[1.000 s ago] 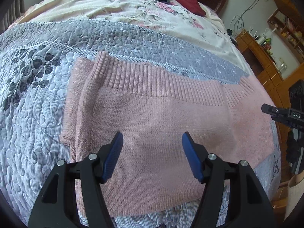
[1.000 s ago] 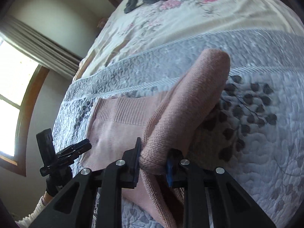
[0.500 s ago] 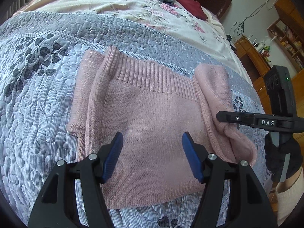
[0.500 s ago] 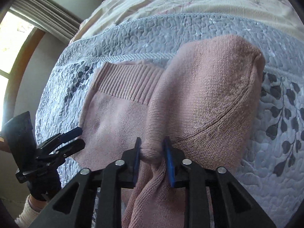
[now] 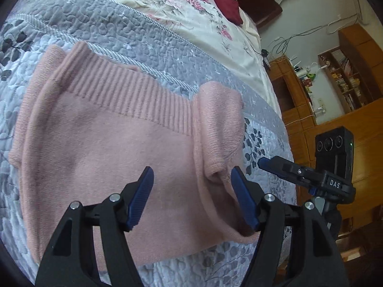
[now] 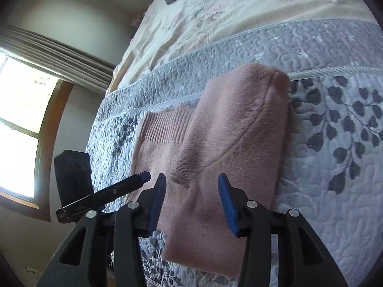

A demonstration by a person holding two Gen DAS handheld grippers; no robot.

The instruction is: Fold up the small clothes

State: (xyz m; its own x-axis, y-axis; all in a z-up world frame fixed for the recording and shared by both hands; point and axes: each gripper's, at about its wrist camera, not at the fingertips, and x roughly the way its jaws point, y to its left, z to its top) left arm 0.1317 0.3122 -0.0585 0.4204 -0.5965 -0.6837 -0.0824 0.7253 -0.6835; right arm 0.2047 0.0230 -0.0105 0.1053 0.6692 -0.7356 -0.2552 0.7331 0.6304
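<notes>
- Sweater (image 5: 107, 148) lies flat on the quilt (image 5: 134, 33), long axis crosswise, ribbed hem far.
- Left gripper (image 5: 192, 198) hovers wide, empty, nearer the unfolded left side.
- Right gripper (image 6: 190, 202), wide, over the folded-in sleeve (image 6: 239, 124).

Pink ribbed sweater (image 5: 107, 148), grey leaf-print quilt (image 6: 335, 167), cream floral bedspread (image 5: 172, 7)
</notes>
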